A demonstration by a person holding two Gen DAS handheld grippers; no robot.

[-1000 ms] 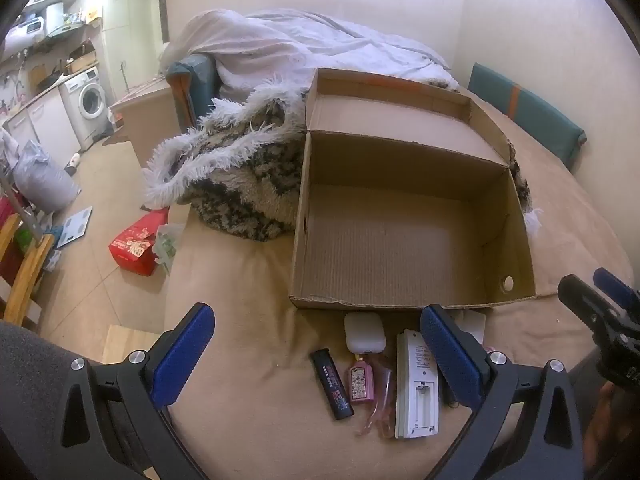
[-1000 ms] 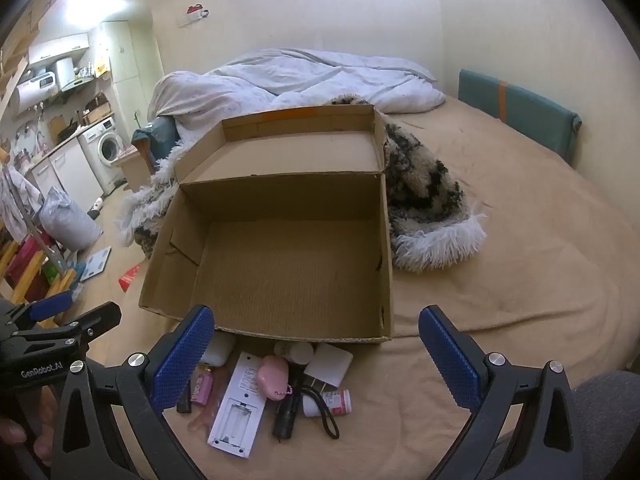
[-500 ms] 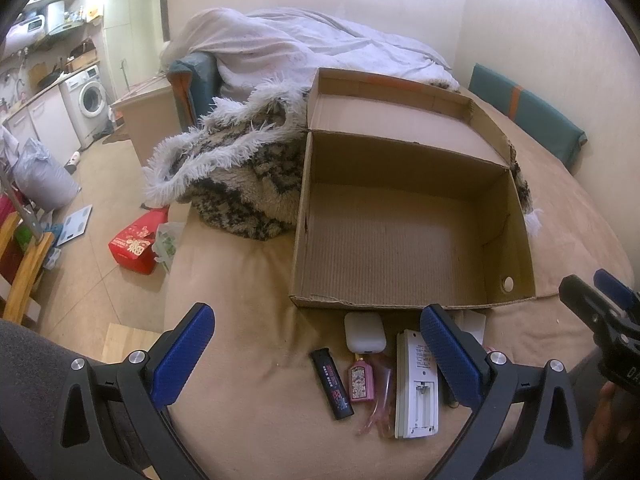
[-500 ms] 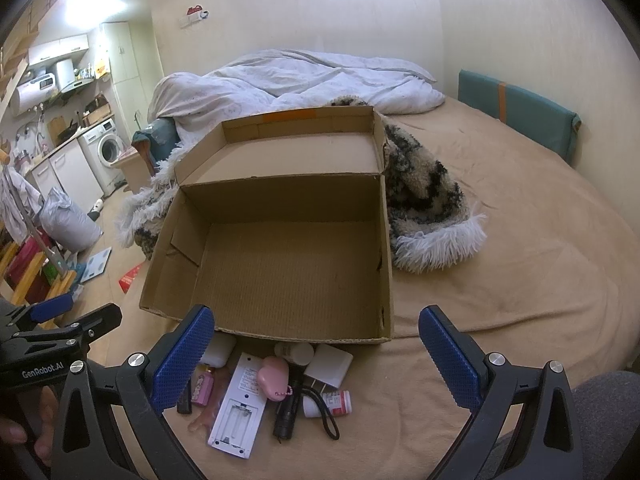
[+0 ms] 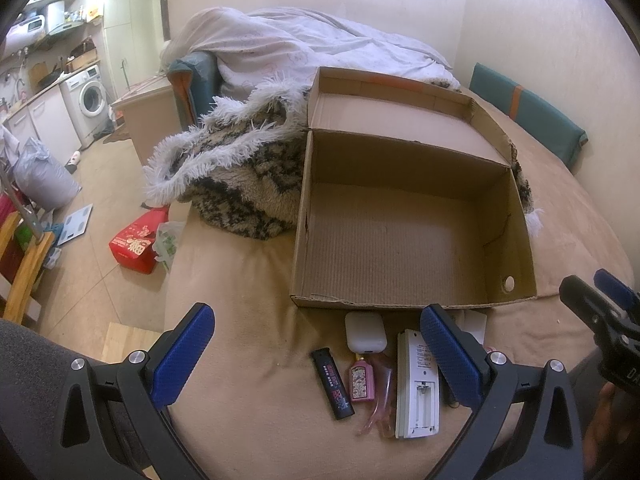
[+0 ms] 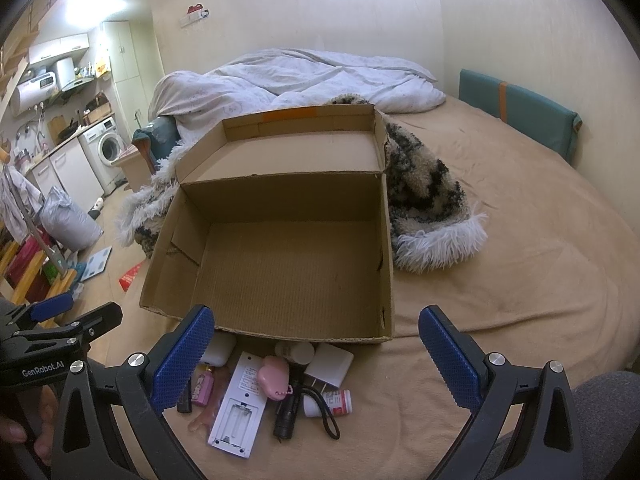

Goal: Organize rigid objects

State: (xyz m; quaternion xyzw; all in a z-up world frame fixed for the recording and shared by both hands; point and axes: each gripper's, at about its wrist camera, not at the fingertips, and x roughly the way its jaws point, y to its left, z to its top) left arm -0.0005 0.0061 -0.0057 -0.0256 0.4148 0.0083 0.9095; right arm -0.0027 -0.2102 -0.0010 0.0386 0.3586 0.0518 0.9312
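I see my left gripper (image 5: 316, 354) and right gripper (image 6: 316, 354) with jaws wide apart, holding nothing. The cardboard box (image 6: 280, 256) mid-frame has nothing inside. The small things, like the white remote (image 6: 240, 408), lie on the bed (image 6: 520, 280) just below it.

No visible change: both tools, box & items sit where they did.

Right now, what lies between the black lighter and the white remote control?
In the left wrist view, a small pink perfume bottle lies between the black lighter and the white remote control, beside a clear pinkish piece.
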